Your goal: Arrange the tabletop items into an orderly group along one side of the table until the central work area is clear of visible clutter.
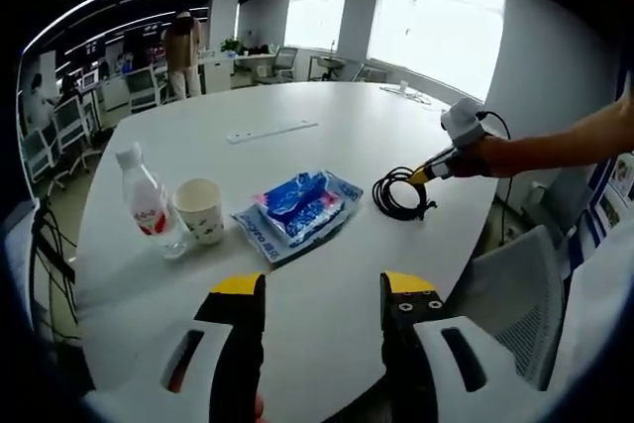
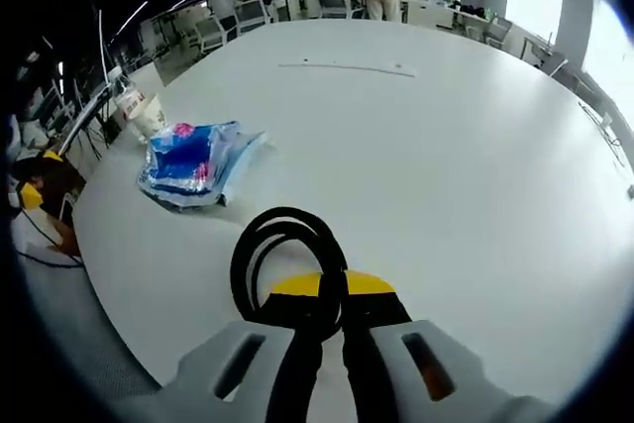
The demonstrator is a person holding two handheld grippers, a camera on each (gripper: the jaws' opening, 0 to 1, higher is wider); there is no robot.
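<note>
A coiled black cable [image 1: 399, 195] [image 2: 282, 255] lies near the table's right edge, and my right gripper [image 1: 436, 167] [image 2: 332, 296] is shut on its near loop. Left of it rests a blue plastic packet [image 1: 302, 207] [image 2: 193, 160]. Further left come a paper cup [image 1: 199, 209] [image 2: 151, 116] and a clear water bottle [image 1: 146, 203] [image 2: 129, 101] with a red label, standing close together. My left gripper [image 1: 324, 289] hangs open over the table's near edge, nothing between its yellow-tipped fingers. Its yellow tip [image 2: 30, 195] peeks in at the left of the right gripper view.
The round white table [image 1: 327, 126] [image 2: 446, 146] carries a long white strip [image 1: 270, 132] [image 2: 347, 68] toward its far side. A grey mesh chair [image 1: 515, 284] stands by the right edge. Desks, office chairs and a standing person [image 1: 181, 42] are in the background.
</note>
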